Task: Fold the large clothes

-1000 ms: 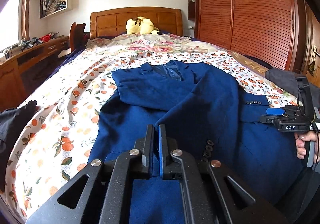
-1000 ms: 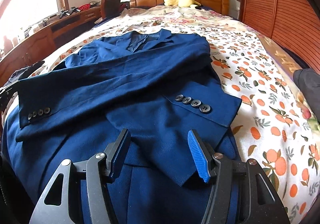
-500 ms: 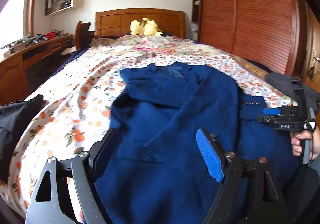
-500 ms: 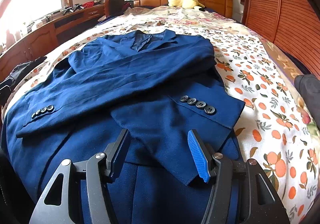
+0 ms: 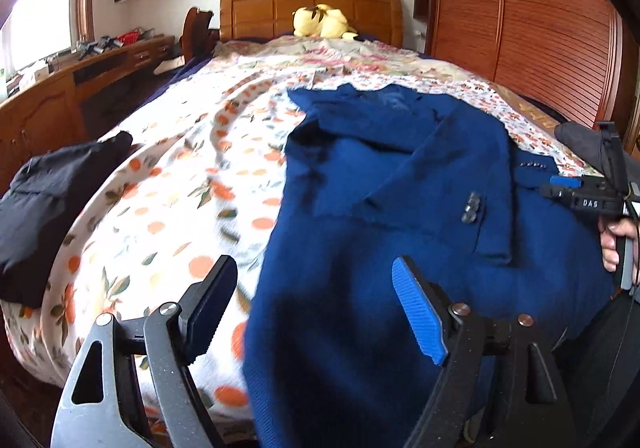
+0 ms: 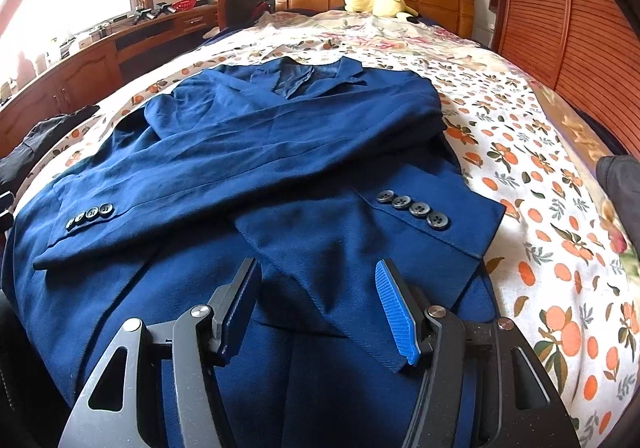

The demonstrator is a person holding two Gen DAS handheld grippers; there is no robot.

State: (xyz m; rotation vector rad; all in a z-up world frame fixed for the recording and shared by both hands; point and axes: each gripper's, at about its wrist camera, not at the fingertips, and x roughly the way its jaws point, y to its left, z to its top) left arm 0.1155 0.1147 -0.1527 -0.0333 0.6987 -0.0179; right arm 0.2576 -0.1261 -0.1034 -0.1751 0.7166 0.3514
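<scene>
**Left wrist view: jacket's near hem sat under your opened left tongs**

Left wrist view showed the blue jacket [image 5: 400, 208] lying lengthwise on the bed [image 5: 168, 208], collar toward the headboard [image 5: 308, 14] and hem at the foot edge nearest you. Its long axis ran straight away from both tools. Both sleeves lay crossed over the chest, one cuff toward the jacket's left edge [image 6: 86, 218], the other toward its right edge [image 6: 416, 210], each with a row of dark buttons.

Your left gripper [image 5: 314, 308] straddled the jacket's left side edge close to the foot of the bed: the blue pad hung over cloth, the black pad over the orange-print sheet. Its jaws had just been opening and stood wide apart, with no cloth pinched. Your right gripper [image 6: 316, 304] hovered over the lower middle of the jacket, just short of the right cuff, jaws apart and gripping nothing; your hand [image 5: 618, 244] showed behind it at the right edge of the left view.

I judged the hem to be the likely next hold, with each tool nearest its own hem corner.

Readable writing: only "DAS" in white on the right tool's body [image 5: 590, 203]. A yellow plush toy [image 5: 322, 22] sat by the headboard, and a dark garment [image 5: 48, 204] lay at the bed's left edge. No label showed on the jacket.
</scene>
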